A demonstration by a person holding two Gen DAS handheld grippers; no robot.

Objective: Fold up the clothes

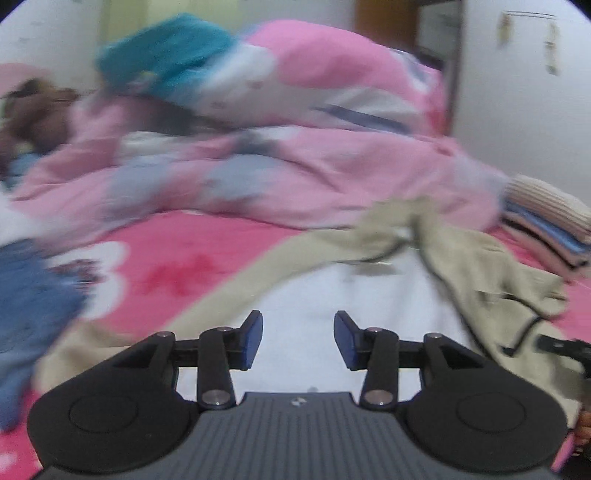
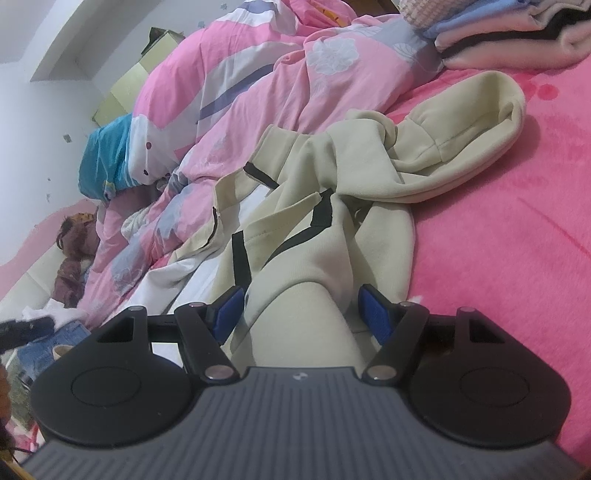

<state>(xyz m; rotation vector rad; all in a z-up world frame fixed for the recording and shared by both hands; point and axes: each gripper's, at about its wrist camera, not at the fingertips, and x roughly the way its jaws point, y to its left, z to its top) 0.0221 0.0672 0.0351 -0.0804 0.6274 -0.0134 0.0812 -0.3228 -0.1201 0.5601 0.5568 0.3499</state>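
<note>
Cream hoodie (image 2: pixel 317 206) lies crumpled on the pink bed sheet (image 2: pixel 498 240), hood (image 2: pixel 476 129) flopped to the far right, black trim showing, white lining (image 1: pixel 351 291) exposed toward the left. Right gripper (image 2: pixel 301 314): jaws apart, a rolled cream sleeve or hem sits between the blue pads (image 2: pixel 373 314); whether the pads press it I cannot tell, there looks to be a gap on the right side. Left gripper (image 1: pixel 298 339): jaws apart, nothing between them, hovering over the white lining; that view is motion-blurred.

Step in hand, my guess: spread the hoodie flat before any fold. To do it well, clamp the cream fabric firmly on the right, take the opposite edge with the left, pull both apart so the body lies smooth, then tuck the hood and sleeves in.

Room: open pink sheet to the right and near side, good for laying flat. Far side is crowded by the pink quilt (image 2: pixel 258 81), which touches the hoodie's far edge. Folded stack (image 2: pixel 509 33) at far right; keep the hood clear of it. Blue cloth (image 1: pixel 29 317) on the left.
</note>
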